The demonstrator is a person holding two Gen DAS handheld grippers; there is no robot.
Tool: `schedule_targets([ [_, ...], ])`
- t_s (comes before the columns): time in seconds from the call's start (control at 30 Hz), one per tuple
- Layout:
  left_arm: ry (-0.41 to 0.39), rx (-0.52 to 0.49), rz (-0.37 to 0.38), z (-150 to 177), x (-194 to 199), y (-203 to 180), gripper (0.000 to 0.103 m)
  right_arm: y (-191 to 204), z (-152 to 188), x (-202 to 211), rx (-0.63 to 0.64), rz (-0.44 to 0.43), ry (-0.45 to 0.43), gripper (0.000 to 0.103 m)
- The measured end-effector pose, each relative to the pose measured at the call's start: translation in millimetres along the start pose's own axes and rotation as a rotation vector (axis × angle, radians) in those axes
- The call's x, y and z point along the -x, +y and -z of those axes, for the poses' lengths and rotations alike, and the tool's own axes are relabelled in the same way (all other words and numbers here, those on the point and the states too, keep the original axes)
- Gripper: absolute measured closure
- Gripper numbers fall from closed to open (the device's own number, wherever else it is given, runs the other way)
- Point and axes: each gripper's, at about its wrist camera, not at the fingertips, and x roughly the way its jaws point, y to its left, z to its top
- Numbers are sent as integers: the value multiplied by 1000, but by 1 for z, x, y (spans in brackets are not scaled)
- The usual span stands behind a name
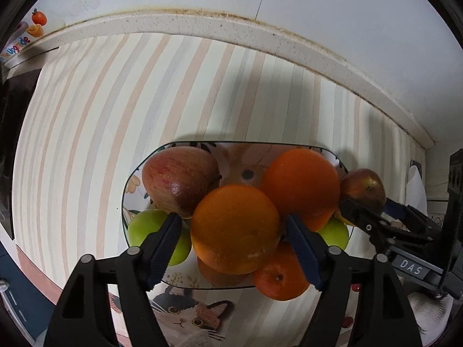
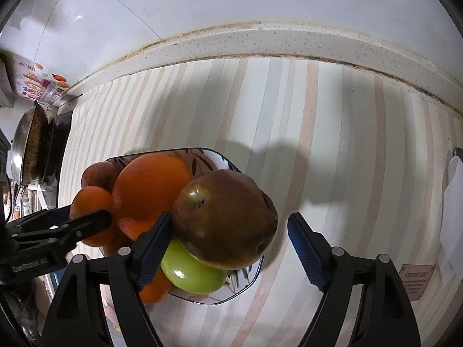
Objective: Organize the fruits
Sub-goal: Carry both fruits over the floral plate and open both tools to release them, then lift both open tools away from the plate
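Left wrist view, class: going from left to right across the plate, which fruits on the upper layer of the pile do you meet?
Large red apple → front orange → back orange → small dark red apple at the plate's right edge.

striped mat on counter | speckled backsplash ledge | pan far left | white cloth right

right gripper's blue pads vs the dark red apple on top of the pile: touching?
Apart on one side: the right wrist view shows striped cloth between the right gripper's right pad and the dark red apple. The left pad's contact cannot be told.
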Motion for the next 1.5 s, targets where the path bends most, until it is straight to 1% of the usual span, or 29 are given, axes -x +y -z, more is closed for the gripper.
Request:
schedule_targets([
  [0.03,-4,4,4,0,2,1,26,0,0,0,-2,-1,2,19],
  [0.1,-19,6,3,0,7,2,17,0,1,2,-3,1,2,17],
  [0.17,-34,9,-4,1,12,3,16,1,2,5,0,12,3,10],
  [0.3,-69,21,-11,7,23,7,16,7,8,20,16,38,-27,9],
  [0.4,-113,17,-48,19,35,9,16,18,15,35,38,74,-58,9],
  [0.47,-132,16,-68,30,42,11,16,29,25,48,61,101,-84,9],
  [0.57,-151,26,-81,50,51,16,16,44,40,65,87,112,-108,9],
  [0.77,-205,36,-105,93,77,26,16,71,77,101,116,105,-151,9],
  [0.87,-233,30,-105,112,94,28,16,82,98,118,125,105,-171,9],
  [1.1,-299,10,-101,159,135,22,16,99,142,153,136,99,-213,9],
  [1.2,-349,1,-109,180,157,16,16,103,161,175,147,106,-251,9],
  [1.27,-382,-8,-125,190,169,12,16,106,172,188,157,103,-271,9],
  [1.37,-419,-14,-120,205,188,8,16,112,187,212,171,111,-313,9],
  [1.5,-459,-18,-112,220,209,4,16,116,201,241,172,97,-351,9],
])
